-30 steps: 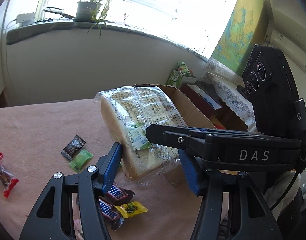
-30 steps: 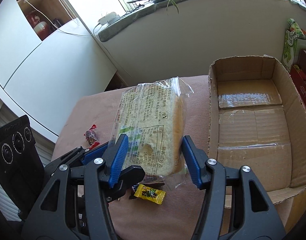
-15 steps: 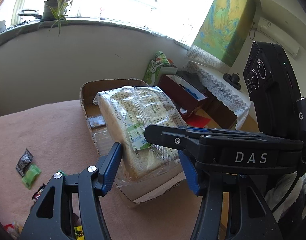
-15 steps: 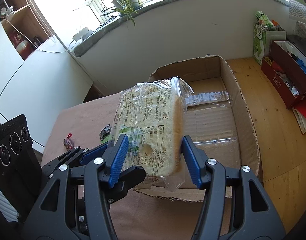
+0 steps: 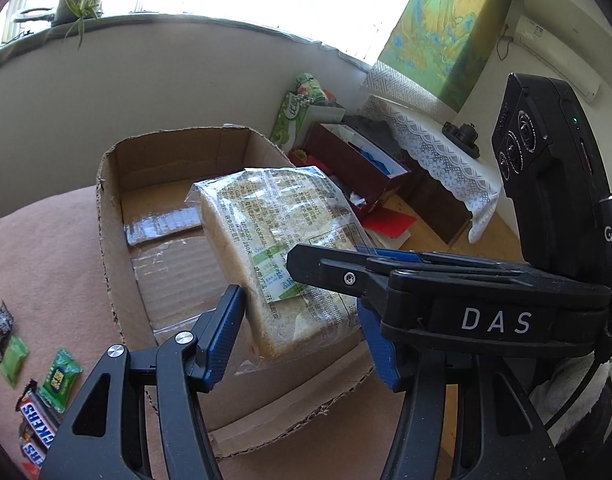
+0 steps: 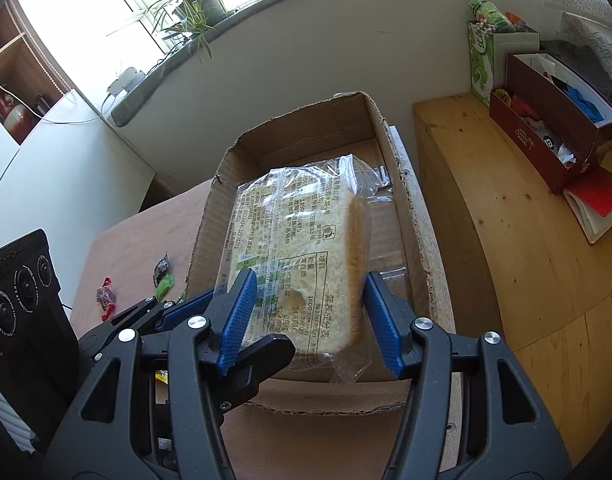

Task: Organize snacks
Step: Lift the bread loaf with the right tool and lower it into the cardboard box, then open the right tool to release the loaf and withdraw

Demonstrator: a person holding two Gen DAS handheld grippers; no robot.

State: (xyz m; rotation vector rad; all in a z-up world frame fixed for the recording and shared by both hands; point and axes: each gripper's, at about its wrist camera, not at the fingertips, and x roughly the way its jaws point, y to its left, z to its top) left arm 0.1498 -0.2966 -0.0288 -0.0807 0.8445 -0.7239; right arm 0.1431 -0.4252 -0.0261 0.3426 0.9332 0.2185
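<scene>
A loaf of sliced bread in a clear printed bag (image 5: 265,232) (image 6: 306,232) hangs tilted above the open cardboard box (image 5: 109,240) (image 6: 209,232). Both grippers hold it at its near end. My left gripper (image 5: 299,328) is shut on the loaf, its blue pads against the sides. My right gripper (image 6: 310,308) is shut on the same loaf, crossing in front of the left one. Nothing lies in the box besides tape strips on its floor. Snickers bars (image 5: 37,428) and green candies (image 5: 59,376) lie on the brown table cloth (image 5: 45,260) left of the box.
A red-wrapped candy (image 6: 105,296) and a dark one (image 6: 161,268) lie on the cloth. Right of the box runs a wooden bench (image 6: 506,260) with a dark red box (image 6: 546,136) and a green carton (image 6: 482,64). A wall and window sill stand behind.
Both grippers carried the loaf sideways from over the loose candies to above the cardboard box and slightly lower. The grip on the loaf has stayed the same.
</scene>
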